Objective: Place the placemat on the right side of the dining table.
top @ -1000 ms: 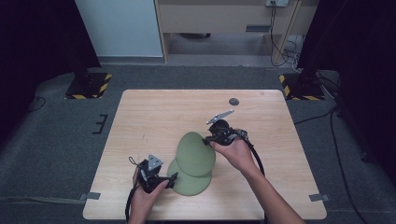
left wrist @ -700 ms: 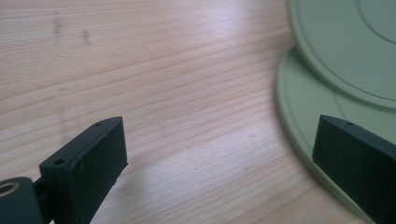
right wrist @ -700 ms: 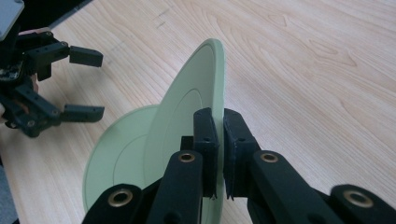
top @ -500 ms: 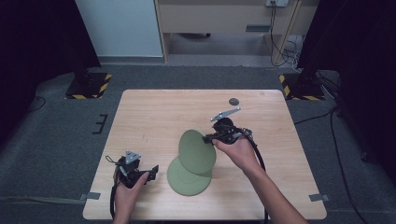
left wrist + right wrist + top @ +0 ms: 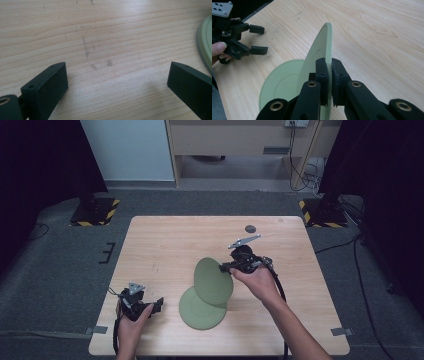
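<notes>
Two green plates are on the wooden table (image 5: 175, 245). One green plate (image 5: 197, 311) lies flat near the front edge. A second green plate (image 5: 212, 281) stands tilted on edge above it, and my right gripper (image 5: 226, 266) is shut on its rim (image 5: 327, 50). My left gripper (image 5: 159, 304) rests low at the front left, open with nothing between its jaws, a little left of the flat plate (image 5: 206, 42). In the right gripper view the left gripper (image 5: 260, 40) shows open beyond the flat plate (image 5: 282, 85).
A small dark round disc (image 5: 250, 228) lies near the table's far edge. Cables trail from both grippers toward the front edge. Dark floor surrounds the table, with striped stand bases at the back corners.
My left gripper has let go of the flat plate and moved left, away from it. The right gripper has kept the tilted plate, lifting it slightly.
</notes>
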Action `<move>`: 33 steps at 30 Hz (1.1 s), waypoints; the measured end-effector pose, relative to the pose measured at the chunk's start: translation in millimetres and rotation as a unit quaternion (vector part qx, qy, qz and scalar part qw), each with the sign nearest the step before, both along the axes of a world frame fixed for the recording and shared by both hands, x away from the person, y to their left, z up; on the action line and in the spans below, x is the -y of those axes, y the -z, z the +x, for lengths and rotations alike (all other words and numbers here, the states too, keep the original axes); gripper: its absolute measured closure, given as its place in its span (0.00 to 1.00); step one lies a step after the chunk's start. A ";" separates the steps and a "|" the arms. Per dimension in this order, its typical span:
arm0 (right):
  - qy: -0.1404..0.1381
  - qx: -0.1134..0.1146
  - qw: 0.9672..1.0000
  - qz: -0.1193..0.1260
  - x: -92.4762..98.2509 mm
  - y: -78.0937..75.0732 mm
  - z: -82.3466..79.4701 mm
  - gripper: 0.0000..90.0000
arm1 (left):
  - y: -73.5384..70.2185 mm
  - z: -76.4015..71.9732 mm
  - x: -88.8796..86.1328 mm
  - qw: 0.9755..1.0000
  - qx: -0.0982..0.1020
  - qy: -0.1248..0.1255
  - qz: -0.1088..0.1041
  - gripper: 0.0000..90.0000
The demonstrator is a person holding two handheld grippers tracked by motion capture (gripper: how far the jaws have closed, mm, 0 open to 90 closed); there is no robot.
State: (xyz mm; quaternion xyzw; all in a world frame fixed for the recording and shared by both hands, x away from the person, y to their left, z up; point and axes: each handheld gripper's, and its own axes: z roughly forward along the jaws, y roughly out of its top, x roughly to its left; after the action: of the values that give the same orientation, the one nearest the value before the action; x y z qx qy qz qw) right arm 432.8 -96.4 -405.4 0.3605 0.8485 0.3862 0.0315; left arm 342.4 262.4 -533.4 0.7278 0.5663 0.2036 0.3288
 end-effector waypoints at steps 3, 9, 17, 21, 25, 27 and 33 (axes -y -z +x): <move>0.004 0.001 1.000 0.002 3.6 -2.0 0.4 0.95 | 2.1 0.8 1.6 1.000 0.006 0.002 0.018 0.02; 0.009 0.002 1.000 0.009 9.7 -6.3 0.8 0.95 | 2.8 2.2 5.8 0.999 0.002 0.006 0.038 0.00; 0.014 0.004 1.000 0.020 16.4 -15.6 1.2 0.96 | 2.9 2.2 6.0 0.999 0.002 0.005 0.039 0.00; 0.018 0.006 1.000 0.025 20.7 -18.3 2.2 0.96 | 2.9 2.2 6.1 0.999 0.002 0.004 0.039 0.00; 0.024 0.004 0.999 0.032 24.8 -22.0 3.6 0.96 | 2.9 2.0 6.5 0.999 0.002 0.003 0.039 0.00; 0.028 0.005 0.999 0.037 27.2 -24.3 4.5 0.95 | 2.9 1.9 6.6 0.999 0.002 0.003 0.039 0.00; 0.040 0.012 0.998 0.042 32.1 -29.9 7.9 0.96 | 2.9 1.7 7.0 0.999 0.001 0.003 0.039 0.00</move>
State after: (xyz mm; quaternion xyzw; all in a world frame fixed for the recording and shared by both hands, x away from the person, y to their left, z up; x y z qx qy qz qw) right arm 440.6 -128.5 -375.4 0.3904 0.8161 0.4239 0.0420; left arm 344.1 255.4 -536.3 0.7413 0.5555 0.2255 0.3018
